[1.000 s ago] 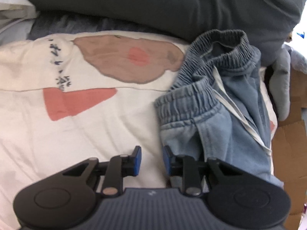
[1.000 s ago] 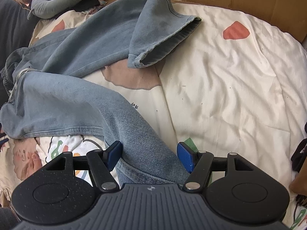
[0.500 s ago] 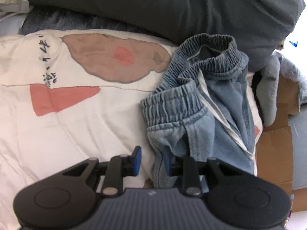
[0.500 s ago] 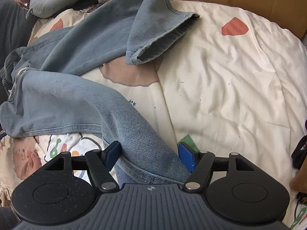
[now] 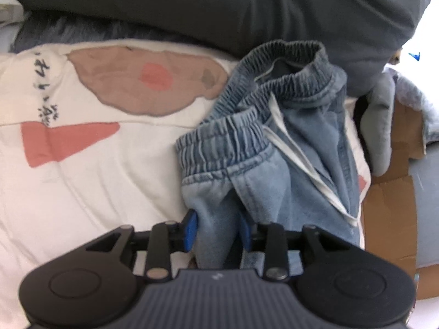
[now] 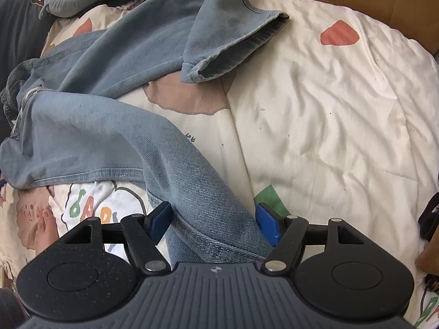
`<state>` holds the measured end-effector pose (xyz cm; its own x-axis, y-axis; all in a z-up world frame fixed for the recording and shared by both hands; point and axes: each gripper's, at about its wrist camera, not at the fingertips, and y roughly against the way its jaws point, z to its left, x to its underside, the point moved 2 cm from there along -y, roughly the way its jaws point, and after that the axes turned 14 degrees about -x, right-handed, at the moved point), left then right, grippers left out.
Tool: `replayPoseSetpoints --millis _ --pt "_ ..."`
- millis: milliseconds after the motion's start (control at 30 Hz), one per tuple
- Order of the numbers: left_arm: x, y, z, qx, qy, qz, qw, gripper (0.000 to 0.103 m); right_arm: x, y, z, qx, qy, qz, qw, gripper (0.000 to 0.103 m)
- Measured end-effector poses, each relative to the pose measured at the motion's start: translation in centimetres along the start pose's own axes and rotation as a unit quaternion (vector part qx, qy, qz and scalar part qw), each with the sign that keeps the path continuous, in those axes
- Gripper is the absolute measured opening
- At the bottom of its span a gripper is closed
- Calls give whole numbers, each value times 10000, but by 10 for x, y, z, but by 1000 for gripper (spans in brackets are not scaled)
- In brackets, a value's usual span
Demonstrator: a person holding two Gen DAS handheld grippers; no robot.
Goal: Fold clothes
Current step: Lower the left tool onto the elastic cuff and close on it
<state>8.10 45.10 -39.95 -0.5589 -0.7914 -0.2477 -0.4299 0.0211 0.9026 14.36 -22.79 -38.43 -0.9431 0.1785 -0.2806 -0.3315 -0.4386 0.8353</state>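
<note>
Light-blue denim trousers [image 5: 277, 164] lie on our patterned bed quilt [image 5: 82, 181]; left gripper [image 5: 218, 229] jaws, just widened, straddle fabric below the waistband. Right gripper [image 6: 212, 220], jaws wide, straddles a leg; we should pinch both layers before lifting.

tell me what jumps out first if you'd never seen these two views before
The pale blue jeans sprawl across a cream printed quilt, one leg running between the right gripper's blue pads. In the left view, the left gripper straddles denim just below the bunched elastic waistband, under a big dark pillow.
</note>
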Motion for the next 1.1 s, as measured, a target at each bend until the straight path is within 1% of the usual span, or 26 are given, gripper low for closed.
replayPoseSetpoints --millis 133,233,367,433,600,800,867,1100 --pt "-2 11 18 -140 166 -157 9996 34 0 0 -1 4 -4 15 10000 73" --pt "-2 8 27 -338 168 -92 9992 34 0 -1 -1 9 -11 16 10000 74" --pt "-2 1 31 -374 213 -43 9991 34 2 -2 1 18 38 67 10000 74" --pt "-4 -2 29 -283 249 -21 9993 34 2 -2 1 28 66 88 9999 74" --pt "-8 -9 13 -175 131 31 9998 34 3 -2 1 46 89 125 9999 74" --pt "-8 -25 -3 -124 35 261 9996 34 3 -4 0 61 79 163 9998 74" --pt "-6 -29 -8 -165 -21 286 9995 40 4 -5 0 63 93 186 9998 74" --pt "-4 -39 -15 -425 -4 300 9986 41 6 -7 0 74 94 261 9996 74"
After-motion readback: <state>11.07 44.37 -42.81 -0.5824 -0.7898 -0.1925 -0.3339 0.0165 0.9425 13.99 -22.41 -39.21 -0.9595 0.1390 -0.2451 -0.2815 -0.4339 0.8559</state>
